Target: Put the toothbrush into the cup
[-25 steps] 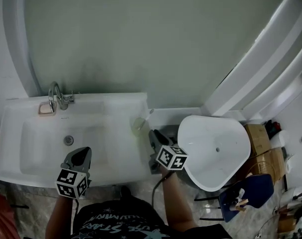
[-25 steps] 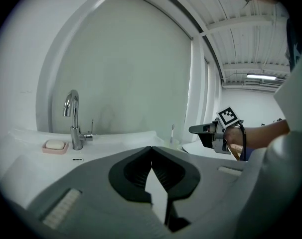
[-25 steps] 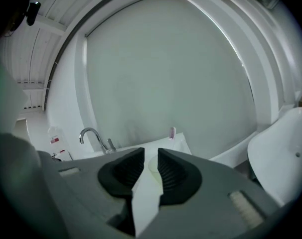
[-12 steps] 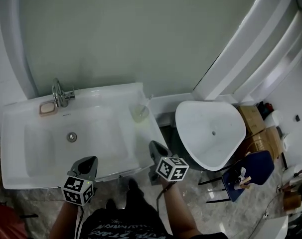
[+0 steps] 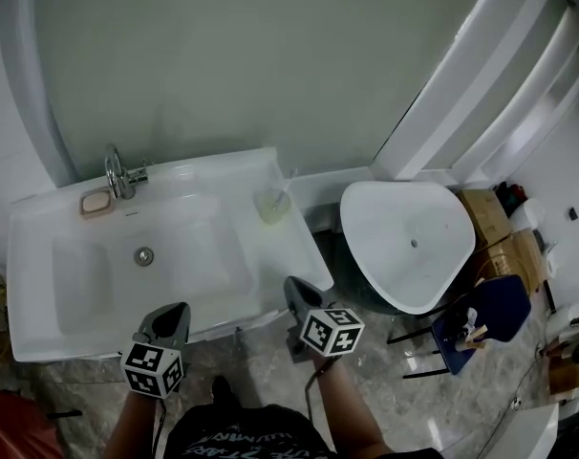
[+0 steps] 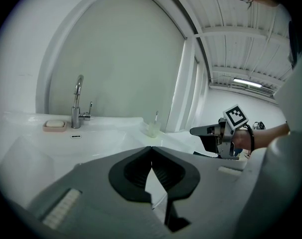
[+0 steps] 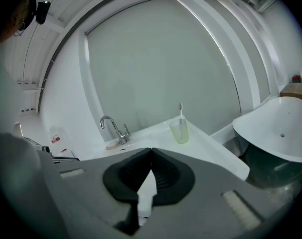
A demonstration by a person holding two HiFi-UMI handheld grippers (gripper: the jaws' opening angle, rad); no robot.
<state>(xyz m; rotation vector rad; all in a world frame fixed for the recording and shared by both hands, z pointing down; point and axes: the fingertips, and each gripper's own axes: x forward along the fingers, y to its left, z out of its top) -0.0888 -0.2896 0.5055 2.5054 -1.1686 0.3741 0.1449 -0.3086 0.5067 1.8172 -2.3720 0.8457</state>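
Note:
A pale green translucent cup (image 5: 270, 206) stands on the right rim of the white sink (image 5: 41, 285), with a white toothbrush (image 5: 285, 187) upright in it. The cup (image 7: 180, 132) and toothbrush (image 7: 180, 111) also show in the right gripper view, and the cup (image 6: 152, 129) in the left gripper view. My left gripper (image 5: 175, 311) hangs at the sink's front edge, jaws shut and empty. My right gripper (image 5: 291, 287) is off the sink's front right corner, well short of the cup, also shut on nothing.
A chrome faucet (image 5: 117, 172) and a soap dish (image 5: 96, 202) sit at the sink's back left. A white rounded tub (image 5: 414, 247) stands to the right, with a blue chair (image 5: 490, 318) and cardboard boxes (image 5: 490, 220) beyond it. Marbled floor lies below the grippers.
Both grippers have drawn back from the sink toward the person; the right one has left the cup's side. The toothbrush stays in the cup.

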